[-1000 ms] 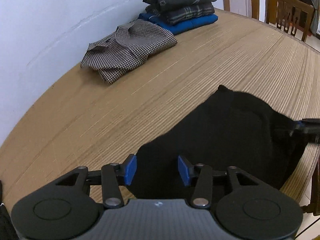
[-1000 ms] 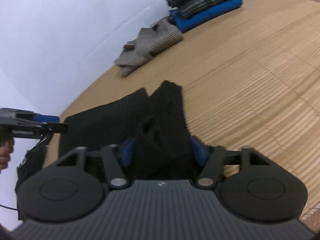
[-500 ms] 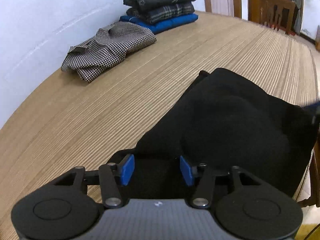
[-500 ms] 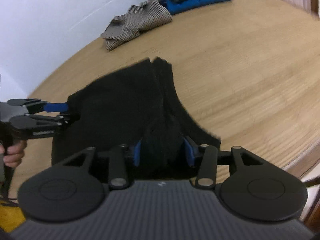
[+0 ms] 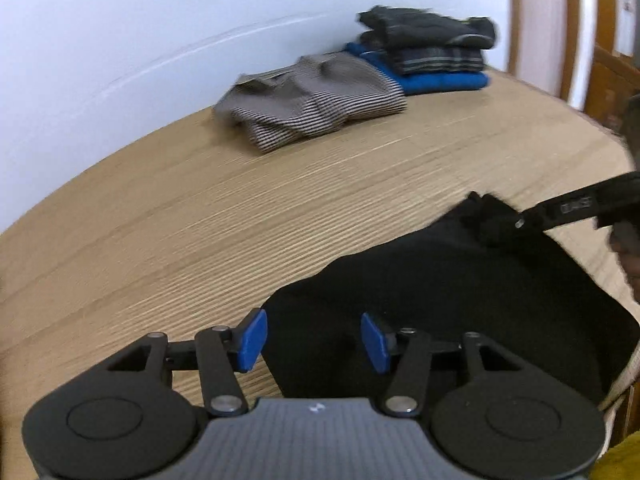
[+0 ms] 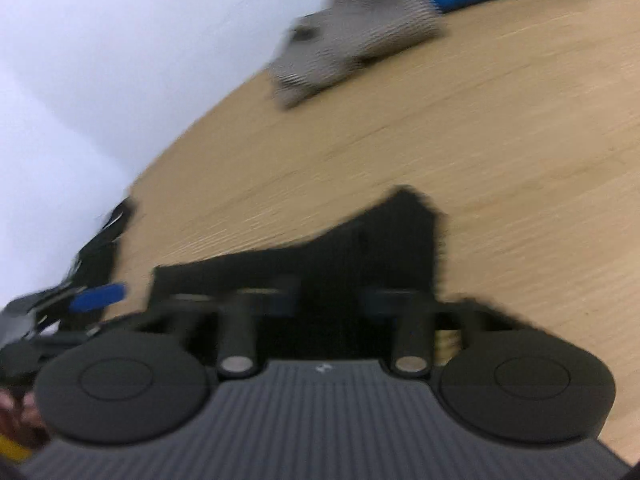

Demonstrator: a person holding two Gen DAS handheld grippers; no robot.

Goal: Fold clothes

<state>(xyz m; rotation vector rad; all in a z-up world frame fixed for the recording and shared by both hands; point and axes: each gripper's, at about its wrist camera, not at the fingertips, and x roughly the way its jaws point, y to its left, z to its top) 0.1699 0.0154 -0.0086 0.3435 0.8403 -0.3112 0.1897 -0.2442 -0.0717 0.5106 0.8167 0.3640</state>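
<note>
Black garment (image 5: 460, 312) lies at the near edge of the tabletop (image 5: 200, 232). Left gripper (image 5: 312, 338) spread over its hem, pads clear. Right gripper (image 6: 326, 300) closing – black cloth between its jaws; grip lost in blur.

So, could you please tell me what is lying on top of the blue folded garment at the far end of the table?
On the blue garment lies a dark plaid folded piece, with a black one on top. The blue garment's upper face is mostly covered.

Left hand-held gripper (image 5: 310, 338) gapes; right hand-held gripper (image 6: 326, 300) is closing.
</note>
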